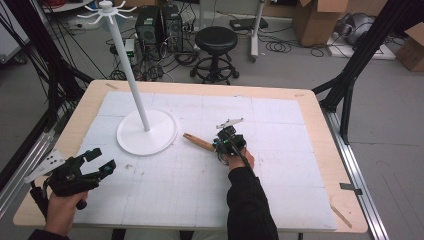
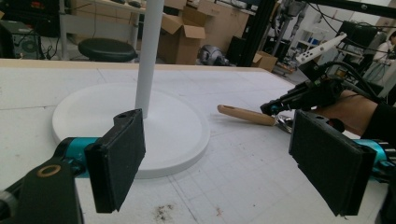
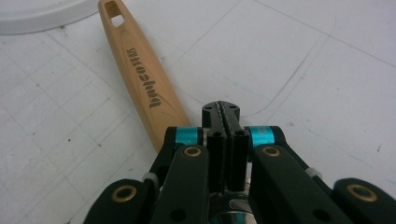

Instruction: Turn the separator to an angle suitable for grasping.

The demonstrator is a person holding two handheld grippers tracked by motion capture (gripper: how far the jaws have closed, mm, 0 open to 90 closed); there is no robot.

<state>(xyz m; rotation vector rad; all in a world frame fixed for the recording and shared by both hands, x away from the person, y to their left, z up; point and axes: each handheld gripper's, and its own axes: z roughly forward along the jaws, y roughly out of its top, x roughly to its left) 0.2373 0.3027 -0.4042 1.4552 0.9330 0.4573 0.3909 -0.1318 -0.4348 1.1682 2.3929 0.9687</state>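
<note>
While the left gripper is held wide open over the table with nothing between its jaws, the right gripper is pressed closed. A wooden-handled utensil is seen just left of those closed jaws, its metal end beneath them; a grip on it cannot be told.

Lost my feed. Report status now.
Left gripper open, off the mat. Right gripper fingers closed at wooden-handled utensil's metal end; grasp unconfirmed. Handle points at white stand's base. Nothing blocking.
</note>
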